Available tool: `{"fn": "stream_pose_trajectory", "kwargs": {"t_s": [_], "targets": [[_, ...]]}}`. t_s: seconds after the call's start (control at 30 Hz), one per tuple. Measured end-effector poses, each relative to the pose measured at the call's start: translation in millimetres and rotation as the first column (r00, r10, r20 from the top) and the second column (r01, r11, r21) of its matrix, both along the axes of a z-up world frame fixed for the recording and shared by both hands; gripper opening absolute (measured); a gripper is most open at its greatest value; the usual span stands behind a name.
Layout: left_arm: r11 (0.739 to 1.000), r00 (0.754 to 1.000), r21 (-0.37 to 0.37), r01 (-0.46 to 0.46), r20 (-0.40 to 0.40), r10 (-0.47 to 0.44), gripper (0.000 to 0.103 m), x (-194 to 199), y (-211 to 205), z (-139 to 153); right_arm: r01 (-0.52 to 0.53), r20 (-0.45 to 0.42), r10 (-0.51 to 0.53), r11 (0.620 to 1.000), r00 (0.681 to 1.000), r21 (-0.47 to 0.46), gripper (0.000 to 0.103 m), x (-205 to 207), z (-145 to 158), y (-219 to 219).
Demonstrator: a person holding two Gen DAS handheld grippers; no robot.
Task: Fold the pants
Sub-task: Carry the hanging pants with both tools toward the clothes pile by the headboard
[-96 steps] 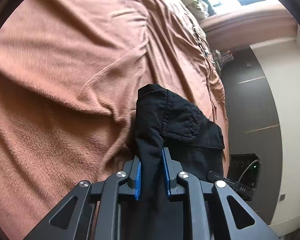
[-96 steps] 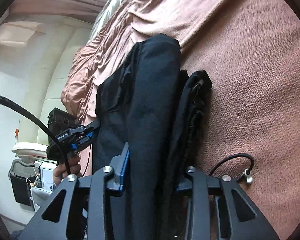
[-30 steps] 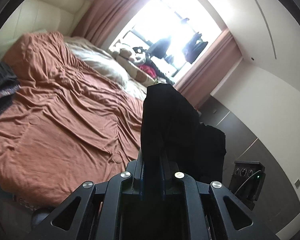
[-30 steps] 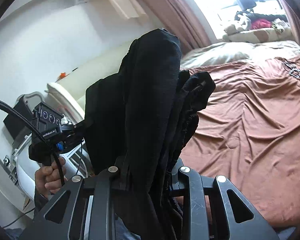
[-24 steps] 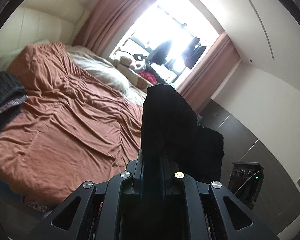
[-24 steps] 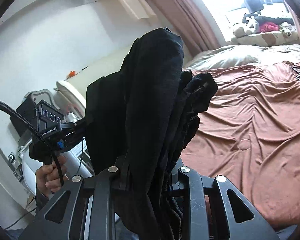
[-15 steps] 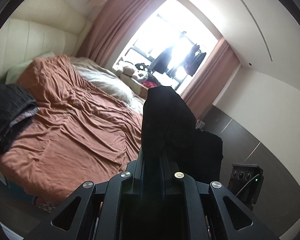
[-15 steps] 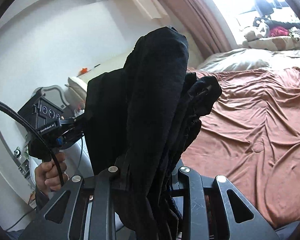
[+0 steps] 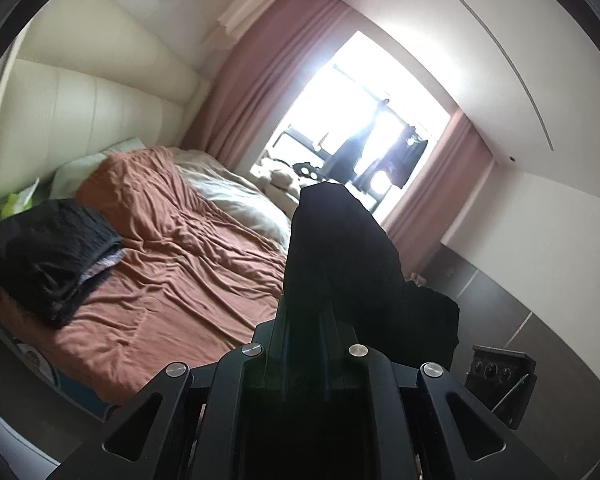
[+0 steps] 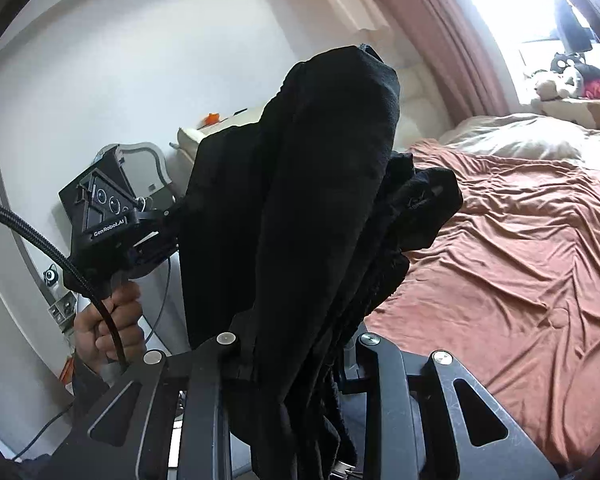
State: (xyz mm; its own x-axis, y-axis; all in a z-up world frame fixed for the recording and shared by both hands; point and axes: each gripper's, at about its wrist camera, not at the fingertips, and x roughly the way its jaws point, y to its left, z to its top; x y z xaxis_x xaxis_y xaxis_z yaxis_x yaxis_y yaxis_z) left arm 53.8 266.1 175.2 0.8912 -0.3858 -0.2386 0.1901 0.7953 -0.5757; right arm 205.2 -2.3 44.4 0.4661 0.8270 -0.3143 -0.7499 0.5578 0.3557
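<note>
Both hand-held grippers are clenched on the black pants [image 9: 340,248]: the left hand-held gripper [image 9: 305,316] pinches a narrow, smooth fold that rises ahead of it, and the right hand-held gripper [image 10: 296,344] clamps a thicker, bunched wad. Beyond and below them lies the bed [image 9: 188,256], its rust-brown sheet finely wrinkled, with a dark folded stack of clothes [image 9: 48,256] off to the left gripper's left.

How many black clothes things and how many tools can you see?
Black pants held up in the air: 1
Dark folded clothes pile on the bed: 1
Tools gripping the pants: 2, the left tool and the right tool
Total: 4
</note>
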Motion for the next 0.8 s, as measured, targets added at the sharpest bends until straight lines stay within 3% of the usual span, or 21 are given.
{"fn": "stream_pose_trajectory", "kwargs": {"t_s": [0.33,0.8], "targets": [[0.998,0.998,-0.045,-0.053,-0.028,0.052,0.012,23,48,-28,-0.004,-0.038,0.003,1.000,0.999,-0.031,0.023,54,-17,35],[0.991,0.991,-0.065,-0.117,-0.072,0.112,0.012,92,123,-54,-0.026,-0.097,0.020,0.998,0.995,-0.064,0.023,149,-32,91]]}}
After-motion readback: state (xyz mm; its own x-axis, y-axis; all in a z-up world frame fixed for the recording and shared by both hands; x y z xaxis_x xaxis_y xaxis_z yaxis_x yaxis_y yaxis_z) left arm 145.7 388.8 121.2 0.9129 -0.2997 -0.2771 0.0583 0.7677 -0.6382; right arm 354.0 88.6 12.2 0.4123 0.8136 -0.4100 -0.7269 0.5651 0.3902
